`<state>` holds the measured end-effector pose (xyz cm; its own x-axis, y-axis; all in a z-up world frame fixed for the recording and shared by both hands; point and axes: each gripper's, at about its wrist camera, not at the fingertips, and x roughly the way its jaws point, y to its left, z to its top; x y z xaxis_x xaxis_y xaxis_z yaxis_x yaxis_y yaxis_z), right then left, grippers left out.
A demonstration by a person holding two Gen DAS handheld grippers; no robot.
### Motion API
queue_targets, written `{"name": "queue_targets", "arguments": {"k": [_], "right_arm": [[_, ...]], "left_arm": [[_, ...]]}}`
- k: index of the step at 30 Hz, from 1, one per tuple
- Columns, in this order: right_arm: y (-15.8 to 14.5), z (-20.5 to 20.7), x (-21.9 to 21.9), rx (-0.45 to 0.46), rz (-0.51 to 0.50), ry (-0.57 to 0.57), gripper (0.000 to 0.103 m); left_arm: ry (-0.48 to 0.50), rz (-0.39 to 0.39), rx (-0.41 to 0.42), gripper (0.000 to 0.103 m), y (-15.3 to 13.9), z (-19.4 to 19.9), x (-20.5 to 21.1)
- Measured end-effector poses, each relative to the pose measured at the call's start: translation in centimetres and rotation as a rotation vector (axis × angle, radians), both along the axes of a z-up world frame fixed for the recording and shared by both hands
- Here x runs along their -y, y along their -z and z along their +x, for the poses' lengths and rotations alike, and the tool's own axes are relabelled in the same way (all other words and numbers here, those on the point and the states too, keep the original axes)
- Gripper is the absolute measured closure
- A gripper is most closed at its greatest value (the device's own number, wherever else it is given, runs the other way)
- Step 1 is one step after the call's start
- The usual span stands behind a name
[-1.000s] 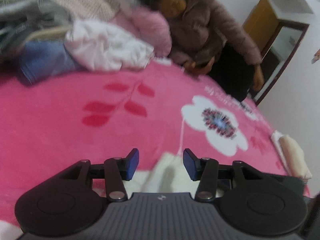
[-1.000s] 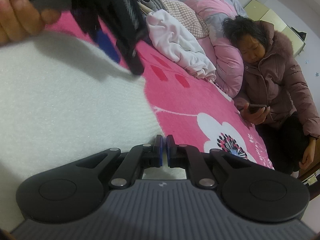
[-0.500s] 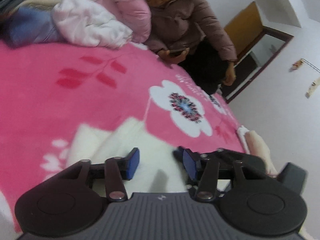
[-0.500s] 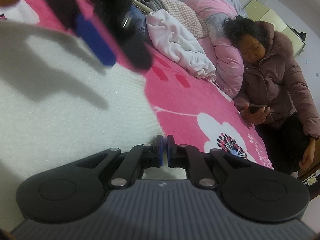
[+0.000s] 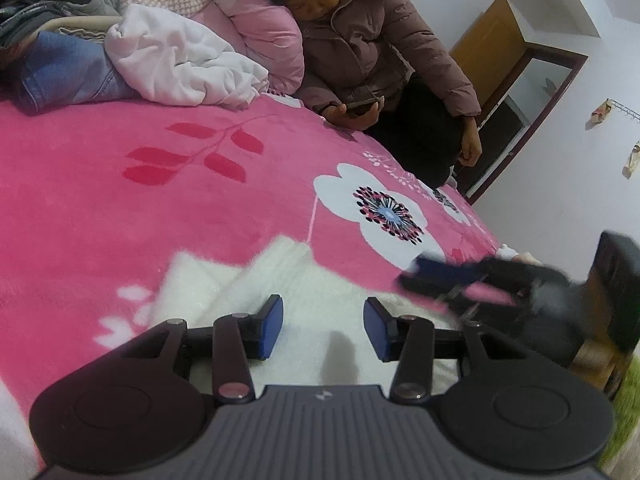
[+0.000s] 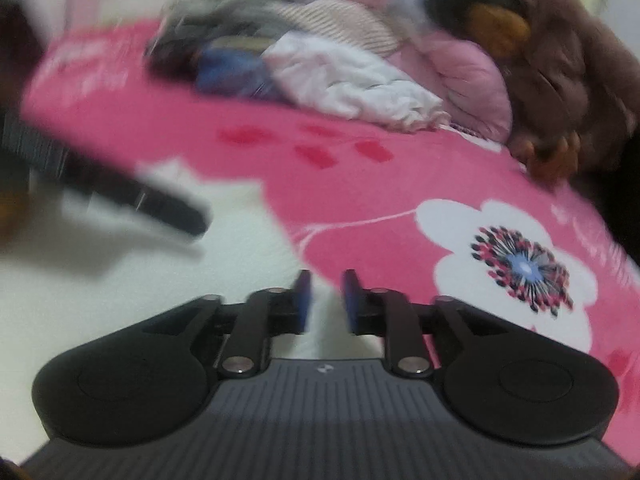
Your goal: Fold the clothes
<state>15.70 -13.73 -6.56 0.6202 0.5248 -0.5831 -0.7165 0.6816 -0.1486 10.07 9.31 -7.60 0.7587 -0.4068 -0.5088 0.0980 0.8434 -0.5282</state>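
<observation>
A white fluffy garment (image 5: pixel 320 280) lies flat on the pink flowered blanket (image 5: pixel 120 220). My left gripper (image 5: pixel 323 320) hovers open just above it, with nothing between the blue pads. The right gripper (image 5: pixel 424 274) shows as a blur at that view's right side, low over the garment's edge. In the right wrist view the right gripper (image 6: pixel 326 300) has its pads slightly apart over the white garment (image 6: pixel 120 280), holding nothing. The left gripper (image 6: pixel 192 220) is a dark blur at the left there.
A pile of unfolded clothes (image 5: pixel 172 56), white, blue denim and grey, lies at the bed's far side beside a pink quilt (image 5: pixel 260 40). A person in a brown padded jacket (image 5: pixel 380 52) sits at the bed's edge with a phone. A door (image 5: pixel 492 52) stands behind.
The right gripper has opened from shut and swung quickly, blurring its view. The left gripper has come down and over the white garment, staying open.
</observation>
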Motion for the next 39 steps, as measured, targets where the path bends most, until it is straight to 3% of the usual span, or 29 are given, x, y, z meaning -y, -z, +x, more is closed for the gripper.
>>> {"name": "queue_targets", "arguments": {"k": [4,8,14,24,27,29,32,39], "right_arm": [[-3.2,1.2,4.2,0.012,0.111,0.092,0.072],[-4.7,-0.3,6.6,0.047,0.066,0.081,0.072],[-2.6,-3.5,6.1,0.027,-0.101,-0.085,0.074],[-0.6,-2.9,4.2,-0.014,-0.26,-0.206,0.078],[-0.1,-2.8,3.8,-0.022,-0.293,-0.225,0.084],[0.2,-2.7,3.4,-0.027,-0.315,-0.238,0.094],[0.4,-3.5,2.8,0.022,-0.356,-0.218,0.1],[2.1,-5.0,1.4,0.208,-0.481,-0.142,0.102]], "left_arm": [[0.0,0.002,0.0,0.057,0.0,0.0,0.0],[0.0,0.016,0.007,0.057,0.0,0.0,0.2],[0.0,0.035,0.011,0.057,0.0,-0.1,0.5],[0.002,0.041,0.016,0.057,0.0,-0.2,0.5],[0.003,0.041,0.018,0.057,0.0,-0.2,0.5],[0.002,0.039,0.019,0.057,0.0,-0.2,0.5],[0.002,0.036,0.02,0.057,0.1,-0.3,0.4],[-0.001,0.03,0.021,0.057,0.1,-0.3,0.4]]}}
